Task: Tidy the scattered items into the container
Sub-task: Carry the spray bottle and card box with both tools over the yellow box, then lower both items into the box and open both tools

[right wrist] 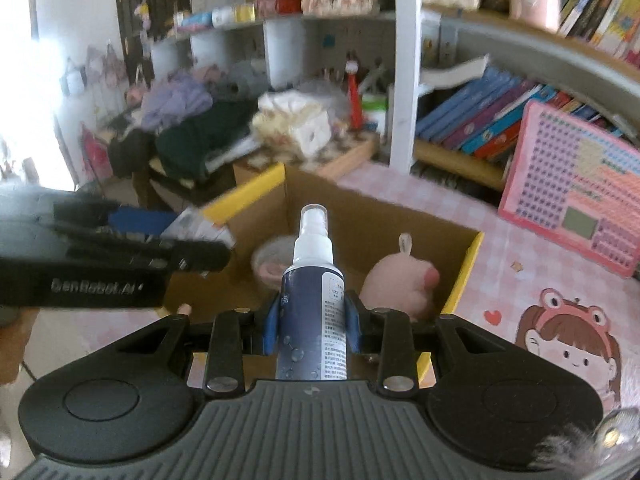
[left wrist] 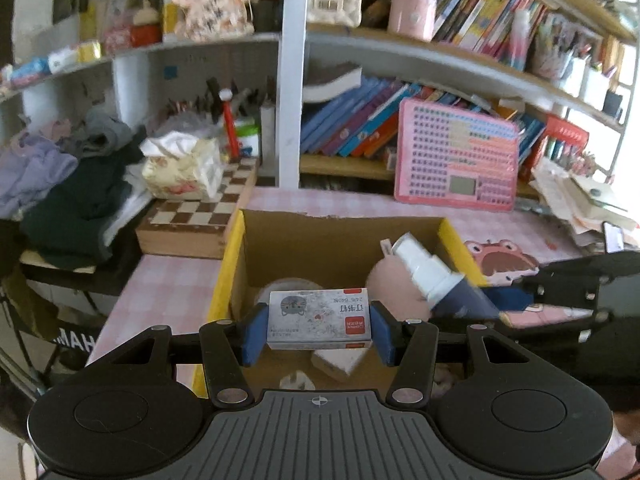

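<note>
Your left claw (left wrist: 320, 330) grasps the staple box (left wrist: 319, 318) above the cardboard box (left wrist: 340, 236); your right claw (right wrist: 312, 328) is clenched on the spray bottle (right wrist: 314, 300) over its near edge. Lower both inside the cardboard box, beside the pink plush (right wrist: 396, 284), before you release.

daylight flooded in and blew out to white glare at the far left of the right wrist view and the right edge of the left wrist view — shelves (left wrist: 440, 52) bowed under fisheye distortion, corners vignetted dark, and the background smeared with motion blur.
</note>
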The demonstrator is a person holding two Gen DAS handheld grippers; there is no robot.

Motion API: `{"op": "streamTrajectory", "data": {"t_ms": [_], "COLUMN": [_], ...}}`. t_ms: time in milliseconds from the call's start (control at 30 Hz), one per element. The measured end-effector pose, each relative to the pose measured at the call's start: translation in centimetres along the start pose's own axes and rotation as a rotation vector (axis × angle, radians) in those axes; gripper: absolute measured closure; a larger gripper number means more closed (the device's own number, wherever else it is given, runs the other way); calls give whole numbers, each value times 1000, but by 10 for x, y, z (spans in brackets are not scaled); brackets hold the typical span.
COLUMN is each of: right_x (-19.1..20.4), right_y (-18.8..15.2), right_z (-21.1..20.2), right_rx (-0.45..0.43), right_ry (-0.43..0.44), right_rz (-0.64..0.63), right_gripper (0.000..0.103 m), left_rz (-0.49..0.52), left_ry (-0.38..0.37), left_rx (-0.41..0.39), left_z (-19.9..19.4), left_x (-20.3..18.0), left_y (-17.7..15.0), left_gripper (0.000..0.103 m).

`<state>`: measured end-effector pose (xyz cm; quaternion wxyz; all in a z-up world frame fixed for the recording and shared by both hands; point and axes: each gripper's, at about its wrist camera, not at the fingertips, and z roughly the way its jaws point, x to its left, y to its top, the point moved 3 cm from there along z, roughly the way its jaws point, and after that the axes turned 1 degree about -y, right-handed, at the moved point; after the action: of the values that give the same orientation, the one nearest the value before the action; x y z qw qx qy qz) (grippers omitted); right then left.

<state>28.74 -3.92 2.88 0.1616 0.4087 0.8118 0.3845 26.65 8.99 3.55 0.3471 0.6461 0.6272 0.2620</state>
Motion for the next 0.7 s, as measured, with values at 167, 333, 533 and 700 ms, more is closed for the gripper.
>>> {"op": "streamTrajectory", "data": {"t_ms": [167, 333, 533, 700], "right_x": [-12, -20, -33, -39], "right_y": [7, 15, 18, 20], "right_z": [48, 78, 99, 106], "right_rx": [121, 193, 237, 241], "right_ry": [30, 33, 37, 64], "right_rz": [-30, -60, -62, -46], "right_gripper": [72, 72, 72, 72], "left_rz": [13, 39, 30, 24], "left_ry": [12, 27, 51, 45], "left_rx": [99, 177, 232, 248], "left_z": [53, 92, 119, 128], "left_x": [-2, -5, 0, -2], "left_y": [17, 24, 27, 29], "left_gripper": [51, 51, 51, 49]}}
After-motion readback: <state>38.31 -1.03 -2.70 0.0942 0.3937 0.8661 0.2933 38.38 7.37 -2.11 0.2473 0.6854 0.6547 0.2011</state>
